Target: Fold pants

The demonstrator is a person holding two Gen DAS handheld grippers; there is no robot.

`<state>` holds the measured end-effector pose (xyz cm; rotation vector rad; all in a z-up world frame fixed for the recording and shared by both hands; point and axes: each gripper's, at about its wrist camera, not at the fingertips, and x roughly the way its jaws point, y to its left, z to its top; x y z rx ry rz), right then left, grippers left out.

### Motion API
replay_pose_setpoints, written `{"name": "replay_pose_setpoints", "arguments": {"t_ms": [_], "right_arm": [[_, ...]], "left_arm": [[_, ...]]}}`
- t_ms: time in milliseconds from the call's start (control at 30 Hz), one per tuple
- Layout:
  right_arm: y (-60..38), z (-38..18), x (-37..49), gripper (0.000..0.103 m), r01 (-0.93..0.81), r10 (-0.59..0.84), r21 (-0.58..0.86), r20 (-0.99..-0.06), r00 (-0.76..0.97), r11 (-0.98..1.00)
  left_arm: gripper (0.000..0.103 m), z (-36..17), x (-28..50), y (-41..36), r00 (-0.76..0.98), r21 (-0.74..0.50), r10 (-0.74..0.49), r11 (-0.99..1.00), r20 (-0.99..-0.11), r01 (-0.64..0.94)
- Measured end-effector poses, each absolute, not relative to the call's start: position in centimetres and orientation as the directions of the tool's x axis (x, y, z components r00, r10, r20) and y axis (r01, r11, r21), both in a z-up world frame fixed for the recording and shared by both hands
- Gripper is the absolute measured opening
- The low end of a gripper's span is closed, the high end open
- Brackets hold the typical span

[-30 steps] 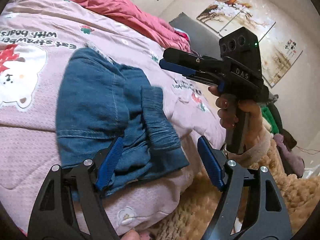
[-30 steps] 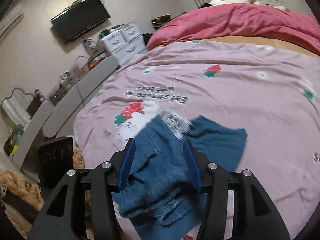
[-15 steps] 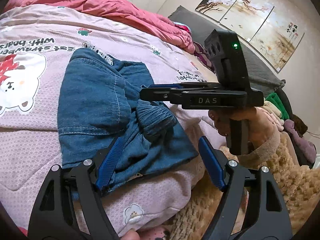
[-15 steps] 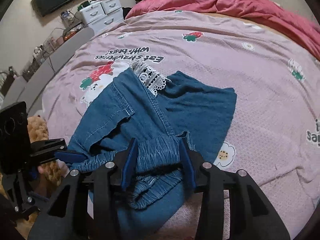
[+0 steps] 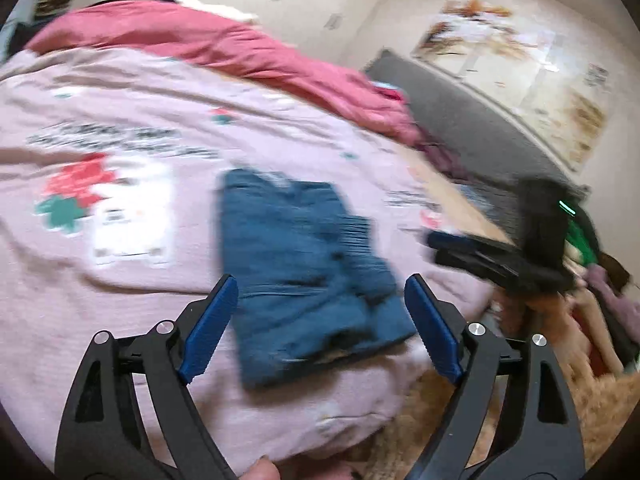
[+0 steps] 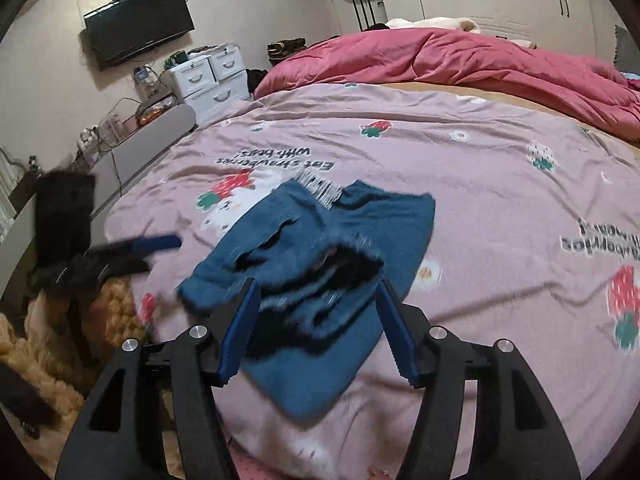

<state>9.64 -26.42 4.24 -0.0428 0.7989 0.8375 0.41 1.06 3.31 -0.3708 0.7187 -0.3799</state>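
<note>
The blue denim pants (image 5: pixel 304 264) lie folded in a compact stack near the edge of the pink bedspread (image 5: pixel 120 280). My left gripper (image 5: pixel 320 320) hovers just before them, its jaws opening wide, with no cloth pinched in them. In the right wrist view the pants (image 6: pixel 320 248) show a gathered waistband on top and a lace trim at the far end. My right gripper (image 6: pixel 318 328) is over their near edge, its jaws opening and its pads off the cloth. Each gripper also shows in the other's view: the right gripper (image 5: pixel 444 246), the left gripper (image 6: pixel 160 244).
A red duvet (image 6: pixel 480 64) is heaped along the far side of the bed. White drawers (image 6: pixel 212 76) and a wall TV (image 6: pixel 138 28) stand beyond the bed's left side. Fluffy tan fabric (image 6: pixel 48 344) lies below the bed edge. A hand (image 5: pixel 560 320) holds the right gripper.
The right gripper has let go of the gathered waistband, widened and drawn back. The left gripper has also pulled back and opened wider. The pants now lie flat and released.
</note>
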Motion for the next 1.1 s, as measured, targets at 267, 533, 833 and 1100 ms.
{"name": "replay_pose_setpoints", "arguments": {"t_ms": [267,533,833,1100], "right_arm": [[-23.6,4.4,3.5,0.059,-0.777,0.686,0.207,-0.635,0.355,0.595],[-16.8,3.9,0.6,0.057,-0.856,0.586,-0.150,-0.670,0.456,0.495],[-12.6,1.6,1.4,0.043,-0.828,0.505,-0.331,-0.671,0.543,0.452],[-14.2,1.3,2.4,0.002,-0.876,0.562,-0.161,-0.711,0.422,0.454]], "left_arm": [[0.076,2.9,3.8,4.6,0.624,-0.423,-0.349,0.906,-0.699,0.032],[0.051,3.3,10.8,1.8,0.506,-0.290,-0.328,0.944,-0.798,0.155],[0.050,0.1,12.0,1.0,0.463,-0.324,-0.357,0.934,-0.811,0.152],[0.053,-0.5,12.5,0.6,0.472,-0.309,-0.339,0.940,-0.814,0.143]]}}
